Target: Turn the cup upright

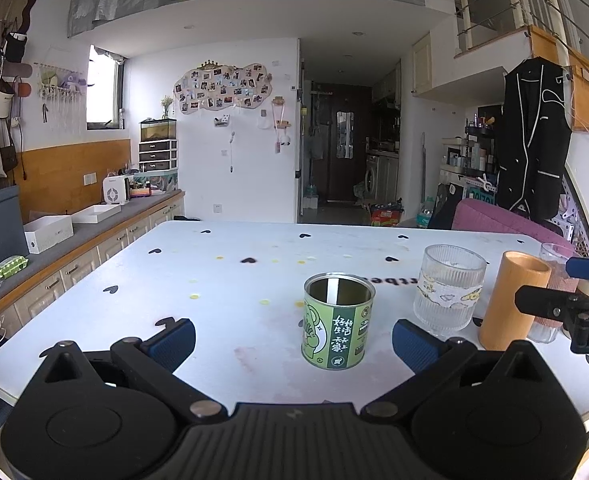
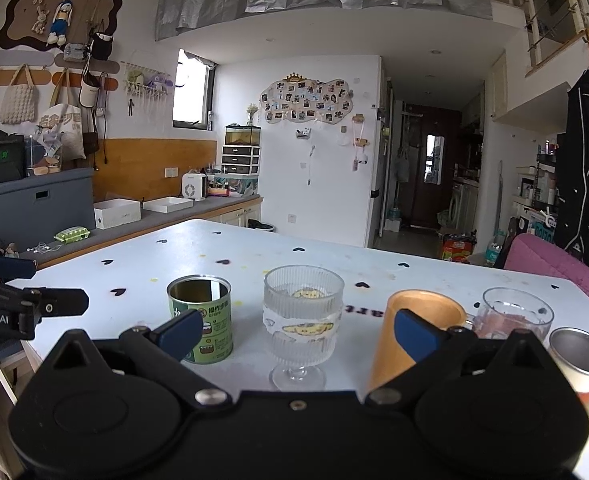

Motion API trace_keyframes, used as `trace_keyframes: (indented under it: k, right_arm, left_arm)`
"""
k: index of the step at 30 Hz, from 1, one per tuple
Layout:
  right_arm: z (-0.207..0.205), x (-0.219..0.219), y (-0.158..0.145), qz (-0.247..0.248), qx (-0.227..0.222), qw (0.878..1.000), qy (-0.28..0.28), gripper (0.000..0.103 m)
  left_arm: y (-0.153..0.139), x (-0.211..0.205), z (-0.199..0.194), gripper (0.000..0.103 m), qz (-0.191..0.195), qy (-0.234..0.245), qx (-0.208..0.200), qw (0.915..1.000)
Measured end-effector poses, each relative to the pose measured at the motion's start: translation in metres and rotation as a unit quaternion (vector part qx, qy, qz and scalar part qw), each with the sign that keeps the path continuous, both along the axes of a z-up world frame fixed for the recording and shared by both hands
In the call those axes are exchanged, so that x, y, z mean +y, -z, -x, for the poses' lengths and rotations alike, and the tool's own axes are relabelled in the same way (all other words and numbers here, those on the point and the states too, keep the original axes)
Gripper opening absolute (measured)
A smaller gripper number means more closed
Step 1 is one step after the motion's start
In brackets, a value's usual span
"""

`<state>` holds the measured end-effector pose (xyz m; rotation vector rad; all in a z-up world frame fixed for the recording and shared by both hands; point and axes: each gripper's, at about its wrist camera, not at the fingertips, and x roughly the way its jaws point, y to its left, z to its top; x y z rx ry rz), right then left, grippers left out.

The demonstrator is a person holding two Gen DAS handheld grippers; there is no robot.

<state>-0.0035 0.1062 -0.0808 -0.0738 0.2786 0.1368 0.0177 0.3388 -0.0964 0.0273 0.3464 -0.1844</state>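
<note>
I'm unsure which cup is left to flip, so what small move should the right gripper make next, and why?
Probably swing the right gripper rightward to the metal tin: its top face looks closed, so it may be inverted. The green can, ribbed glass and wooden cup already stand mouth-up, and the jaws are open.

In the right wrist view, the wooden cup [image 2: 414, 320] is being partly covered by the right gripper's [image 2: 294, 330] finger; the metal tin [image 2: 580, 354] beyond is being cut off by the frame's edge.
</note>
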Motion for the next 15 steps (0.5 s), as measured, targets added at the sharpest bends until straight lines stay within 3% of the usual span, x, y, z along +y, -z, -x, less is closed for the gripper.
trace_keyframes:
  k: [15]
  right_arm:
    - [0.0002, 0.0007, 0.0006, 0.001, 0.0, 1.0, -0.001, 0.103]
  left_arm:
    - [-0.0011, -0.0001, 0.0002, 0.103, 0.0, -0.001, 0.002, 1.0]
